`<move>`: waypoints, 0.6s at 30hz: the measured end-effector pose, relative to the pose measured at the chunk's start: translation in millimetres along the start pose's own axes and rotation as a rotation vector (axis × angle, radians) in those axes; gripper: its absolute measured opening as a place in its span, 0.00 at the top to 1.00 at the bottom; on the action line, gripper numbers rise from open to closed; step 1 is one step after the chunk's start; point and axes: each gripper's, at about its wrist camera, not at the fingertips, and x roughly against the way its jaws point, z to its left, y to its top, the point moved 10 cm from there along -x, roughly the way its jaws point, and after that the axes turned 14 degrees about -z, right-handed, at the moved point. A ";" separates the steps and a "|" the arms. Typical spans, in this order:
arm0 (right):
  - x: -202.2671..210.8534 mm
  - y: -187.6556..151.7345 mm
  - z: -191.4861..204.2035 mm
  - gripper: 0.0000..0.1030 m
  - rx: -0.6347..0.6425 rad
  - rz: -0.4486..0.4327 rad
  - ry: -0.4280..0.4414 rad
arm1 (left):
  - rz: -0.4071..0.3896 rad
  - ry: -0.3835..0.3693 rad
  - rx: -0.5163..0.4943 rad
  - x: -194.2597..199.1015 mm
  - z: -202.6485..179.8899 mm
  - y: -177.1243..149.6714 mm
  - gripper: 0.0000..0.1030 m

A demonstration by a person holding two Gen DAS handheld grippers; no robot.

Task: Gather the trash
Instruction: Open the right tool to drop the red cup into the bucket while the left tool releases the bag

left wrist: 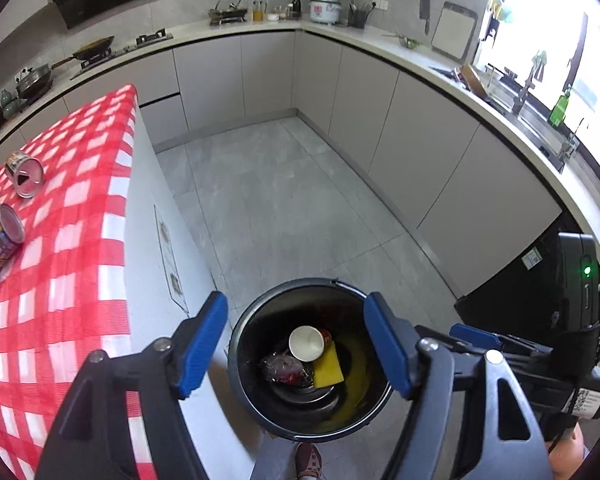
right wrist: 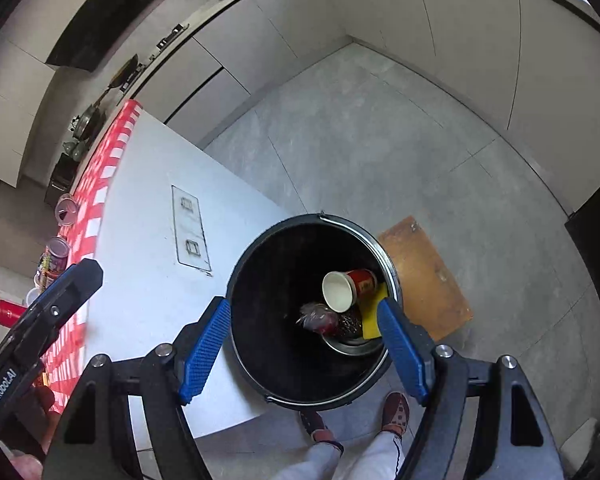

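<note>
A grey tiled floor (left wrist: 284,200) is seen below both cameras, bounded by pale cabinet fronts under a long countertop (left wrist: 380,46). At the left, a white island with a red-and-white checked tablecloth (left wrist: 60,248) is shown, and two opened tin cans (left wrist: 24,174) are lying on the cloth, apart from each other. A flat brown board (right wrist: 424,276) is laid on the floor just beside the bucket.

A black bucket (left wrist: 244,344) is placed on the floor against the island's side, directly under both grippers. Inside it, trash is gathered at the bottom: a red paper cup (right wrist: 346,288) lying on its side with its white mouth turned up, a yellow sponge (left wrist: 327,368) touching the cup, a crumpled clear wrapper (right wrist: 316,317) with something red inside, and a dark scrubber-like lump (right wrist: 346,326) that cannot be made out clearly.

The left gripper (left wrist: 300,348) is held above the bucket with its blue pads spread apart and nothing between them. The right gripper (right wrist: 306,348) is likewise held over the bucket, its jaws parted and empty. The person's shoes (right wrist: 396,414) are visible beside the bucket.
</note>
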 end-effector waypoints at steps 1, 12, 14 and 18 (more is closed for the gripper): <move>2.7 1.5 3.8 0.25 0.006 -0.007 0.004 | -0.006 0.004 0.005 0.7 1.7 4.8 0.29; 34.3 4.9 75.0 0.25 0.082 -0.067 0.069 | -0.091 0.042 0.072 61.0 64.4 22.6 0.29; 42.2 4.3 99.8 0.25 0.093 -0.083 0.095 | -0.111 0.067 0.086 76.6 86.9 23.7 0.27; 48.5 -4.5 161.6 0.25 0.156 -0.093 0.146 | -0.150 0.144 0.131 107.7 148.3 19.4 0.23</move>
